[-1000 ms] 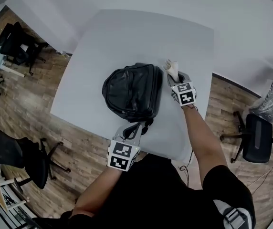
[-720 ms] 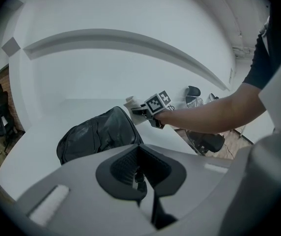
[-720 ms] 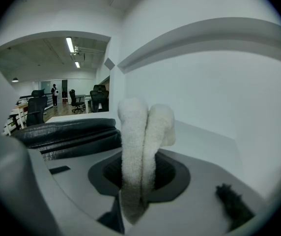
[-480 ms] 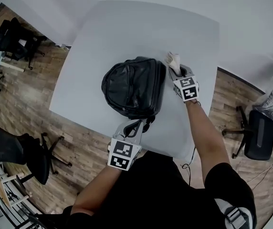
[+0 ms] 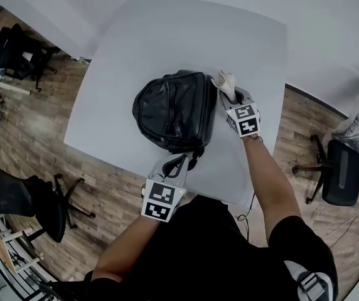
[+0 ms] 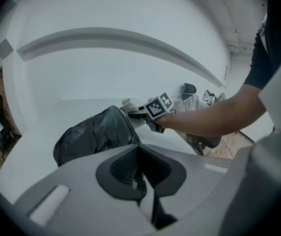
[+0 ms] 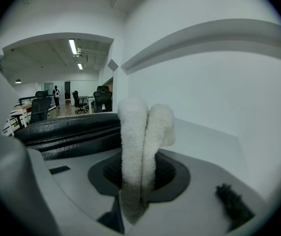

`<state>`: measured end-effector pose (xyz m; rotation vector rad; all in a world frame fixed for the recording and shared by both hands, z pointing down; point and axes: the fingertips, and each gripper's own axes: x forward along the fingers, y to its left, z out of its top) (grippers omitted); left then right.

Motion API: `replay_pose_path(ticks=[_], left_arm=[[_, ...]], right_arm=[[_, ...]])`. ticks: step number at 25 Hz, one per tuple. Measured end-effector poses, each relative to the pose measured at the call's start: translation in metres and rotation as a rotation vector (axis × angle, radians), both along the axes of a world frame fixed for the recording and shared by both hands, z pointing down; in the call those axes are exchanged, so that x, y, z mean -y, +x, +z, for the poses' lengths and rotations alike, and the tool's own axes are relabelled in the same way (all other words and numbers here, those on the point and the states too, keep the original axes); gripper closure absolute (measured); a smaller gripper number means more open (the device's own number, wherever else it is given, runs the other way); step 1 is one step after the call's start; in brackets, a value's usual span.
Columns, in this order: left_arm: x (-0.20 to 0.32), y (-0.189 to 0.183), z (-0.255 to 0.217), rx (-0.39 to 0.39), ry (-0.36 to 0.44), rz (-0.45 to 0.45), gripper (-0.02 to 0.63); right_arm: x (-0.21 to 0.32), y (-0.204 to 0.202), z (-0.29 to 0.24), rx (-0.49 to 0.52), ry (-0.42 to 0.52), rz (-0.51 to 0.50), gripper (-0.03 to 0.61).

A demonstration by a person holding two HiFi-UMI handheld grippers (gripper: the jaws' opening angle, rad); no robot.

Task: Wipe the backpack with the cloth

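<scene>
White table (image 5: 167, 36) in an open office, ringed by wooden floor (image 5: 54, 162) and black office chairs (image 5: 16, 199).

Right gripper (image 7: 140, 191): jaws closed on a folded white cloth (image 7: 140, 141), pinched low, with two plump folds standing up past the tips. Immediately left of the cloth, a black, leather-look backpack (image 5: 173, 111), lying flat toward the table's near edge, roughly midway between the left and right edges. Cloth positioned at the backpack's far right corner, just beside it; actual contact not clear from any view.

Left gripper (image 6: 138, 180): jaws shut on a thin dark strap (image 6: 154, 209) at the backpack's near end, close to the table's near edge, apparently to steady the bag.

Likely stage: a wiping stroke about to begin or barely begun.

Possible trouble from here, as judgement only:
- Cloth tugged out of the jaws by drag across a grippy surface, given a hold on its lower part alone.
- Hard gripper tips scuffing the bag instead of the cloth, with too low or too steep an approach.
- Backpack skidding or pivoting toward the table's left edge under a sideways push, with only a thin strap as anchor.
- Strap slipping free of the left jaws under that same load.
- Soft body caving under pressure, giving patchy contact.
- Bag tipping off the near edge after any pull toward the person.
</scene>
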<state>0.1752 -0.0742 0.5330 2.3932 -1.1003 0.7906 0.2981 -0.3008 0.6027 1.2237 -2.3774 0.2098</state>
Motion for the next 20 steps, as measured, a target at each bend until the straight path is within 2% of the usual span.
replay_pose_path(ticks=[20], left_arm=[[-0.021,0.007,0.003,-0.031,0.007,-0.023,0.607]], right_arm=[[-0.073,-0.014,-0.022,0.085,0.029,-0.016,0.485]])
